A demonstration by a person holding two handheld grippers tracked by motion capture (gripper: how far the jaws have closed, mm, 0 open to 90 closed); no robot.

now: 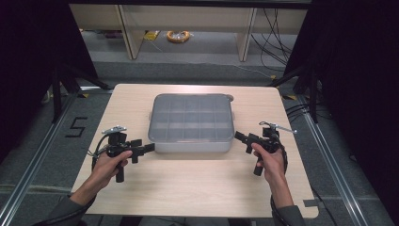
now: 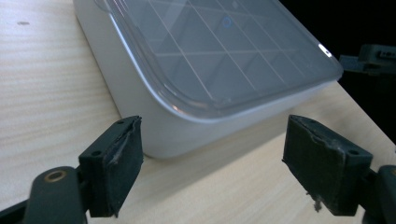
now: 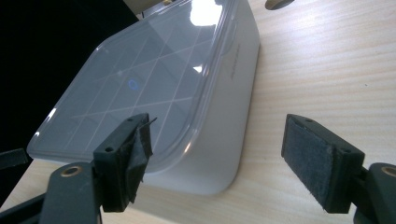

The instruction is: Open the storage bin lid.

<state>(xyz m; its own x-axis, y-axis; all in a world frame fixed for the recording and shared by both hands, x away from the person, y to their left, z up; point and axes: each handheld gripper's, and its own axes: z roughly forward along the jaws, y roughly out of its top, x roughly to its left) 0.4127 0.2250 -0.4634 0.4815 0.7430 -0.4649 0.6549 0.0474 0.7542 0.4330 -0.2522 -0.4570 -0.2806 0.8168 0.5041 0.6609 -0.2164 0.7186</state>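
A lab recording bay: black curtains [image 1: 28, 70] hem in the bench [image 1: 188, 188], cables [image 1: 275, 33] trail over grey carpet [image 1: 197, 54], and a taped "5" [image 1: 76, 127] marks the floor beside metal rails [image 1: 33, 165].

Counter and its load

The counter [image 1: 188, 188] is a light wood-grain panel with rounded corners, standing on a grey floor [image 1: 42, 155] between metal rails. One item lies directly on it: a shallow grey box [image 1: 192, 123] with a clear lid, placed near the centre of the surface. Through the lid, a grid of dividers splits the interior into rectangular compartments. The box base sits flat on the counter, shown in the left gripper view [image 2: 154, 130] and the right gripper view [image 3: 219, 140]. A small dark notch [image 1: 310, 203] marks the near right corner.
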